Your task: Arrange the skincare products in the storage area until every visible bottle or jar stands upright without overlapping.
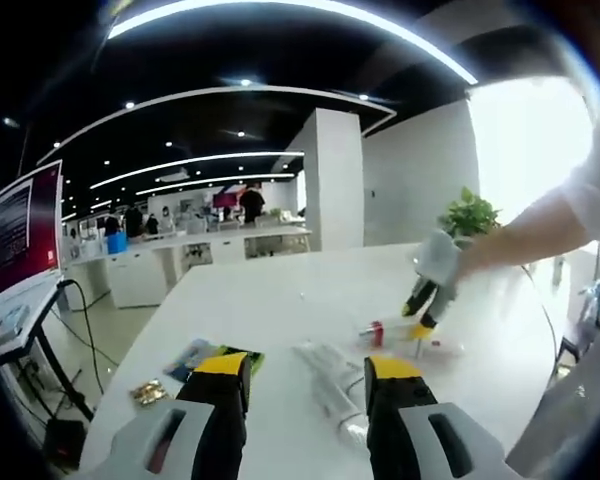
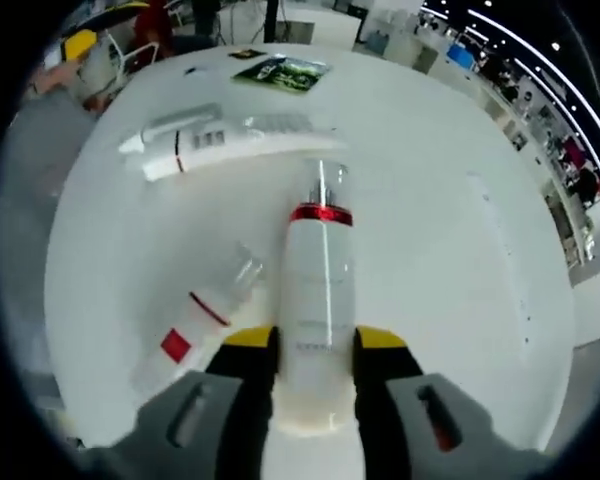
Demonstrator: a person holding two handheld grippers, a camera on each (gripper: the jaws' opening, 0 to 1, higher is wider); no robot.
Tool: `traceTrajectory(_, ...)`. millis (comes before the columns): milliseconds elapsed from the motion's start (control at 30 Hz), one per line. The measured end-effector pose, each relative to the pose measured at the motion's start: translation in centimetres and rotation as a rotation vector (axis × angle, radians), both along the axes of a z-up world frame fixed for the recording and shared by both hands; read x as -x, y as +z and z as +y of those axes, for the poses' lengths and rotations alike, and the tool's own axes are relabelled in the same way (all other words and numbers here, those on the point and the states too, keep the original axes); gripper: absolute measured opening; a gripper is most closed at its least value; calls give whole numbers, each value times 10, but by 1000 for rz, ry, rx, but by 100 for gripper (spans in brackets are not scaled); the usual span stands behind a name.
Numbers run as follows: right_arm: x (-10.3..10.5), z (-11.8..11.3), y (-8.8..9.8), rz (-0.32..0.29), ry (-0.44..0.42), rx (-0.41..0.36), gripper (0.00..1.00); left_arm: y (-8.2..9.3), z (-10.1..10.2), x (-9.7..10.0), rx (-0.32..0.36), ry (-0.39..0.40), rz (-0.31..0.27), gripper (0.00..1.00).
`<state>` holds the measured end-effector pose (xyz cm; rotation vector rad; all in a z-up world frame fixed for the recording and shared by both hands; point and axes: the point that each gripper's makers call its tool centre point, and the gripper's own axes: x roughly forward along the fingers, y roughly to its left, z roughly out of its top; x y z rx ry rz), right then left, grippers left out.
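Judging progress as early: right gripper (image 2: pixel 315 350) clenched on a red-banded white bottle (image 2: pixel 318 300) lying on the white table (image 2: pixel 450 230), left gripper (image 1: pixel 307 375) released, smaller bottle (image 2: pixel 195 325) and tubes (image 2: pixel 195 145) still flat.

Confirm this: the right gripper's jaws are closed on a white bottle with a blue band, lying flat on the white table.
Not quite: the band is red, not blue. The right gripper view shows the right gripper closed on the white bottle lying on the white table.

Legible text: none.
We find print on the white bottle (image 2: pixel 318 300), the tubes (image 2: pixel 195 140) and the red screen (image 1: pixel 22 225) too blurred to read.
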<state>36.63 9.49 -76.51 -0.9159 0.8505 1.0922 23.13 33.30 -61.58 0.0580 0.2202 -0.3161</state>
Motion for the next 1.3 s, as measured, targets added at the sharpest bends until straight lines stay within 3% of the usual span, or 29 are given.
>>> traceTrajectory(167, 14, 2, -1, 10, 52, 13, 30, 0, -10, 2, -1, -44, -5, 47)
traceTrajectory(267, 24, 4, -1, 24, 82, 24, 30, -9, -22, 5, 12, -101, 46, 47)
traceTrajectory(433, 38, 8, -1, 31, 127, 37, 30, -10, -42, 8, 31, -173, 72, 46)
traceTrajectory(667, 61, 14, 0, 50, 212, 51, 30, -5, -62, 0, -12, -252, 64, 46)
traceTrajectory(867, 73, 15, 0, 55, 241, 51, 30, -22, -82, -5, -15, -333, 111, 47)
traceTrajectory(1300, 100, 18, -2, 70, 316, 73, 30, -64, -100, -6, -116, -456, 209, 44)
